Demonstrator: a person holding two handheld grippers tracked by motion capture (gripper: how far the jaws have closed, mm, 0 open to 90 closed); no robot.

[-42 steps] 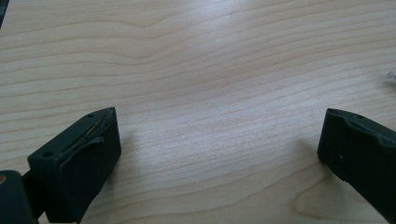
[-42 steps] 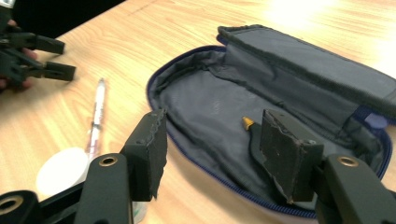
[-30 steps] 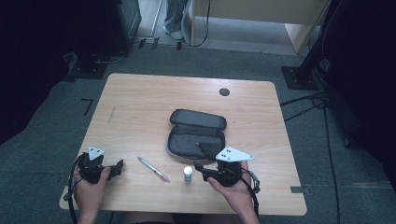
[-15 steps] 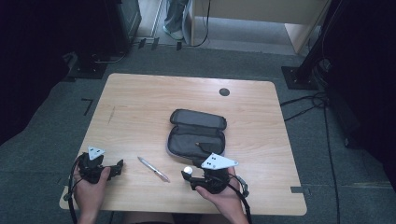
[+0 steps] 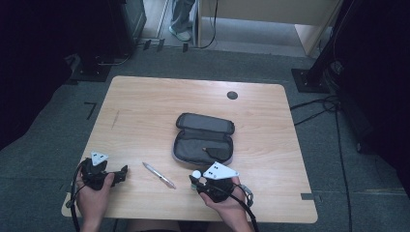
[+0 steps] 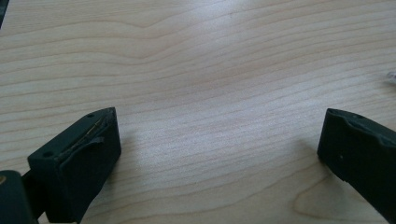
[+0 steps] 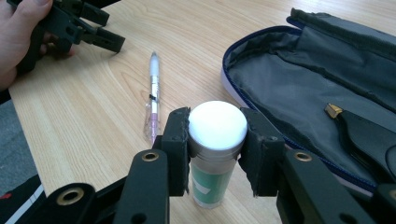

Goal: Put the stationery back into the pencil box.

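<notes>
A: Where is the bottle [image 7: 215, 154]?

B: Upright on the desk [image 5: 145, 104], near its front edge, just in front of the open case [image 5: 203, 145]. The right gripper [image 7: 217, 140] has been closing its jaws on it, and their pads now press on its white cap from both sides.

A: Any writing on it?

B: A green label with a small white patch shows below the cap in the right gripper view, but no words can be read. The pen [image 7: 153, 95] has a dark band and a pinkish tip; I can read no print on it either.

A: And the left gripper [image 5: 123, 173]?

B: Held low at the front left corner, jaws wide apart with only bare wood between them.

A: How much room is there?

B: The pen lies between the two grippers, apart from both and near the bottle. The case lies about mid-desk, lid folded back. The far half and the left side are bare wood, with a dark round grommet [image 5: 232, 95] near the far edge.
</notes>
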